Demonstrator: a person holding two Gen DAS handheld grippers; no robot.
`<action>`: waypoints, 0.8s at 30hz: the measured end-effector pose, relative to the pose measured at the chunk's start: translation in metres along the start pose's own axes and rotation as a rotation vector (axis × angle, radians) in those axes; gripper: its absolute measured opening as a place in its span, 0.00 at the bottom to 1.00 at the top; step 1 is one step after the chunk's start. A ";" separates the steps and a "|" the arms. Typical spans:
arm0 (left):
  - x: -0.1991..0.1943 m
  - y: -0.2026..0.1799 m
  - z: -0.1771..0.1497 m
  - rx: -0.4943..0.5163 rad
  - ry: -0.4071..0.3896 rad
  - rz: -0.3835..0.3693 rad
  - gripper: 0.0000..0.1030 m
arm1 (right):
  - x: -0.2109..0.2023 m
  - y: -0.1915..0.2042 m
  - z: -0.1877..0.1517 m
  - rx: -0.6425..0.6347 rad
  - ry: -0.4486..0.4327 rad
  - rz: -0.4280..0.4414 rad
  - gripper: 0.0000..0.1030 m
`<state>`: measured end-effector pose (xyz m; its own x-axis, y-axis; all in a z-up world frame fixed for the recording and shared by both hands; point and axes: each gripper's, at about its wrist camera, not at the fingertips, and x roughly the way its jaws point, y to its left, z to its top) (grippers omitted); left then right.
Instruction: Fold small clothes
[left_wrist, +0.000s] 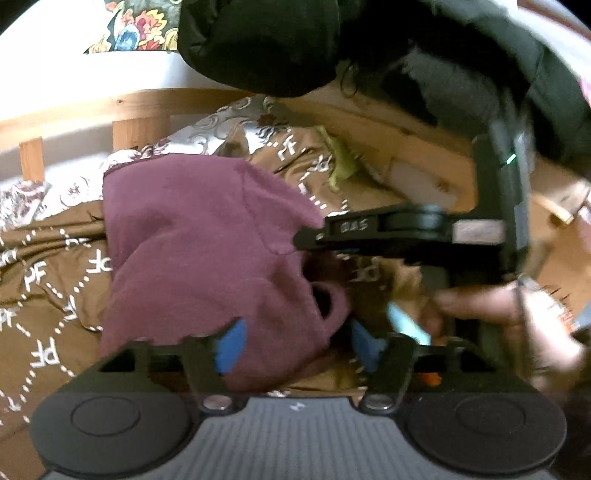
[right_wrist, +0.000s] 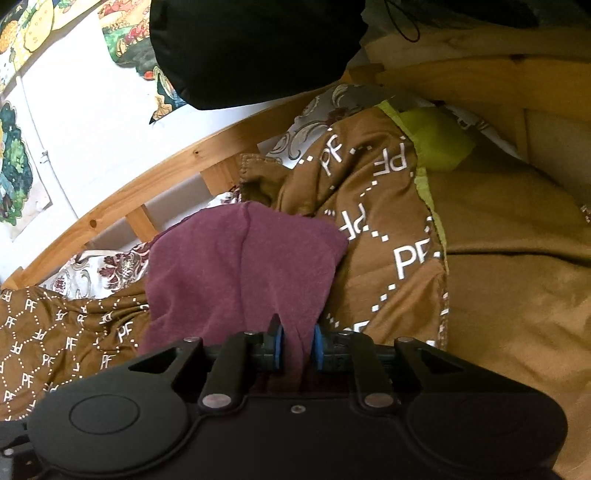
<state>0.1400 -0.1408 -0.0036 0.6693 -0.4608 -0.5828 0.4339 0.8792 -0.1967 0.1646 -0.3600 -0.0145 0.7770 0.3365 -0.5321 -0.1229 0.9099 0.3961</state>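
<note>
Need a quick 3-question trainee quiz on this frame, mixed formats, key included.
1. True or false: the right gripper is shut on the maroon garment.
2. The garment lies on: A) a brown patterned blanket B) a bare wooden floor C) a glass table.
3. Fill in: the left gripper has its fingers ____ around the cloth.

Key: 1 true; 2 A; 3 open.

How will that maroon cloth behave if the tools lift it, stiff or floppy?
Probably floppy: the maroon cloth bunches into a narrow fold between the right tool pads and sags in soft creases over the bedspread. It looks light, as a pinch gathers it. Its fuzzy surface likely grips rather than slips. The left tool stands open around it.
</note>
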 end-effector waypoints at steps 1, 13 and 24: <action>-0.005 0.002 0.000 -0.014 -0.011 -0.013 0.79 | 0.000 -0.001 0.000 0.001 -0.001 -0.003 0.22; -0.036 0.050 0.009 -0.290 -0.149 0.244 0.99 | -0.008 -0.002 0.010 -0.005 -0.038 0.067 0.96; -0.007 0.080 -0.014 -0.423 0.046 0.394 0.99 | 0.012 0.029 0.000 -0.382 0.148 -0.042 0.99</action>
<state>0.1615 -0.0659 -0.0267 0.7002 -0.0912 -0.7081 -0.1278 0.9598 -0.2500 0.1700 -0.3301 -0.0094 0.6920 0.3033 -0.6551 -0.3351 0.9387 0.0806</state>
